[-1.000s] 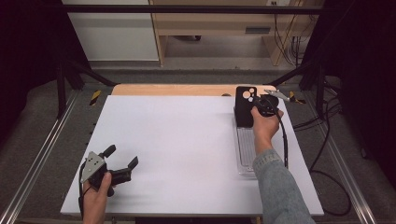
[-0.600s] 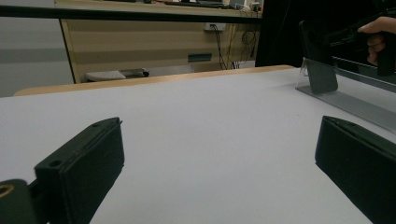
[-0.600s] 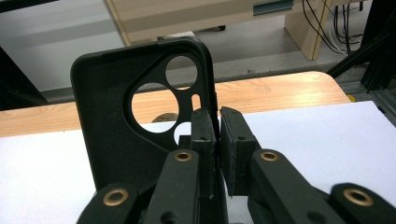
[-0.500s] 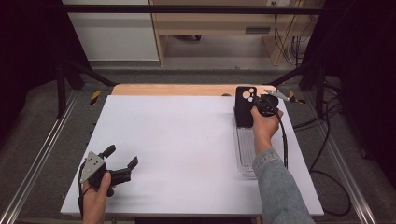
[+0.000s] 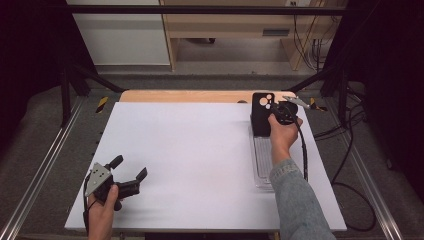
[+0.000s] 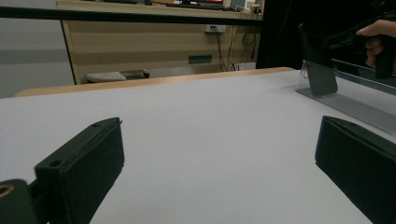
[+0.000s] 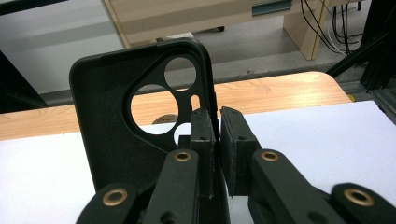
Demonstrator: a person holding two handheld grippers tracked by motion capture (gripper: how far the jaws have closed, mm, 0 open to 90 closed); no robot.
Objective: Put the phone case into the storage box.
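right gripper (image 7: 218, 140) is clamped on the side edge of the black phone case (image 5: 261, 114), standing upright above the clear stand (image 5: 261, 162), left gripper (image 5: 129, 174) wide open and empty, well apart

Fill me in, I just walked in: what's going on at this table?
A person works with a gripper in each hand. The right gripper is shut on the side wall of a black phone case, holding it above a clear tray at the table's far right. The left gripper rests open near the front left corner.
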